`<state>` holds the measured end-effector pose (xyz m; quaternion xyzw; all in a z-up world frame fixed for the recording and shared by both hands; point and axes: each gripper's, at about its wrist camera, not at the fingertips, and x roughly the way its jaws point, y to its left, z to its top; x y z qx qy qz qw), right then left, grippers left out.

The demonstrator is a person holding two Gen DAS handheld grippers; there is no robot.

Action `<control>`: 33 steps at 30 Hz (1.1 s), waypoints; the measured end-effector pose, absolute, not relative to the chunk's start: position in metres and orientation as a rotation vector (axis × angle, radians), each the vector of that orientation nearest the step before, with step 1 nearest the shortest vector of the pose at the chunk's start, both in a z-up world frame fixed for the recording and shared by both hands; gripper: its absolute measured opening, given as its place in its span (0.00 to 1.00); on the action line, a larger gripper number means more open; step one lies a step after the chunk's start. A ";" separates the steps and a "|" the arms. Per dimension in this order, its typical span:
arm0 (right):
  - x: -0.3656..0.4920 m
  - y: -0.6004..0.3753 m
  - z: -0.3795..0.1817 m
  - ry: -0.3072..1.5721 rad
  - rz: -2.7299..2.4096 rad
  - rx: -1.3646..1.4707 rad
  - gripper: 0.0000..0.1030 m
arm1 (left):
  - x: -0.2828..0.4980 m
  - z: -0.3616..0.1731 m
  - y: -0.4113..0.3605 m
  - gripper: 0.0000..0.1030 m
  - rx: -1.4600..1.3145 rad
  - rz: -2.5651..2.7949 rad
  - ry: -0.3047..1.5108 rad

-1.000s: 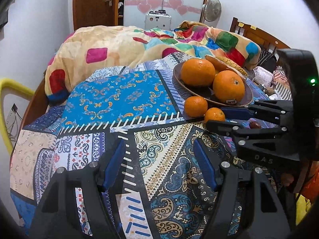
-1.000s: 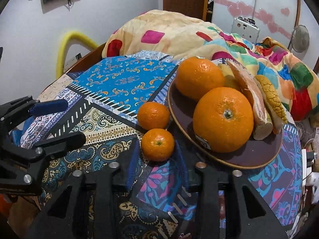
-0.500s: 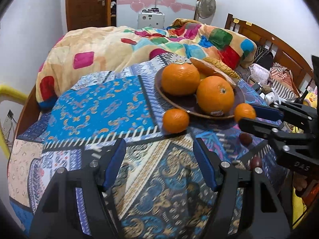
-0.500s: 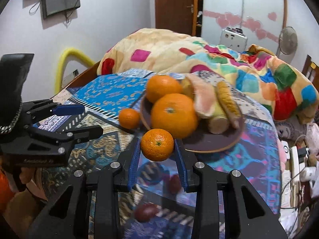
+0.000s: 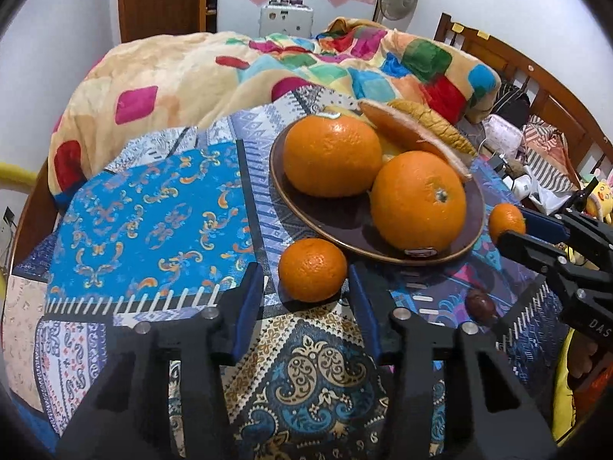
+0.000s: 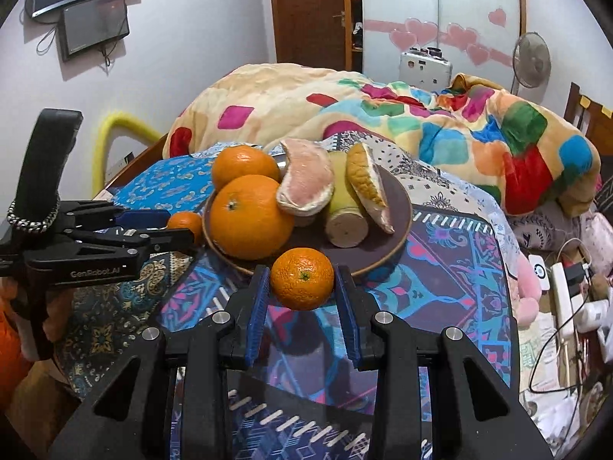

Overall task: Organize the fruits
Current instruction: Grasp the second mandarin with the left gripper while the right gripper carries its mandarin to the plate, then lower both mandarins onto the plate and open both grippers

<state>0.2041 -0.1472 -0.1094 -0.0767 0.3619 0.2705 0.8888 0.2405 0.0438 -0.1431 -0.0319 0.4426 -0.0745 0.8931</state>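
A brown plate (image 5: 291, 207) on the patterned tablecloth holds two large oranges (image 5: 417, 201) and pomelo pieces (image 6: 306, 188). My right gripper (image 6: 302, 299) is shut on a small mandarin (image 6: 302, 278) and holds it in the air just in front of the plate (image 6: 394, 203); that mandarin also shows in the left wrist view (image 5: 506, 222). My left gripper (image 5: 306, 287) is open, its jaws either side of a second small mandarin (image 5: 312, 270) that rests on the cloth beside the plate. That mandarin also shows in the right wrist view (image 6: 186, 222).
A small dark red fruit (image 5: 481, 304) lies on the cloth to the right of my left gripper. A colourful quilt (image 5: 230, 73) is heaped behind the table. Cables and clutter (image 6: 567, 280) lie at the right, beyond the table edge.
My right gripper has lifted its mandarin off the cloth and carried it right, to the front of the plate. My left gripper has moved forward to straddle the other mandarin.
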 end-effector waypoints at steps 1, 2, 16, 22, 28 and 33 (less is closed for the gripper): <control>0.205 -0.149 -0.110 0.753 0.563 -0.158 0.31 | 0.241 -0.144 0.043 0.42 -0.069 -0.160 0.920; 0.205 -0.150 -0.111 0.754 0.564 -0.157 0.31 | 0.241 -0.144 0.042 0.41 -0.065 -0.160 0.918; 0.210 -0.170 -0.111 0.747 0.543 -0.132 0.31 | 0.225 -0.127 0.027 0.35 -0.014 -0.157 0.854; 0.220 -0.174 -0.107 0.736 0.526 -0.133 0.31 | 0.218 -0.101 0.019 0.35 -0.018 -0.180 0.780; 0.235 -0.171 -0.108 0.739 0.512 -0.144 0.31 | 0.223 -0.084 0.006 0.35 -0.011 -0.201 0.725; 0.250 -0.165 -0.114 0.755 0.504 -0.165 0.31 | 0.230 -0.084 -0.001 0.35 -0.023 -0.224 0.722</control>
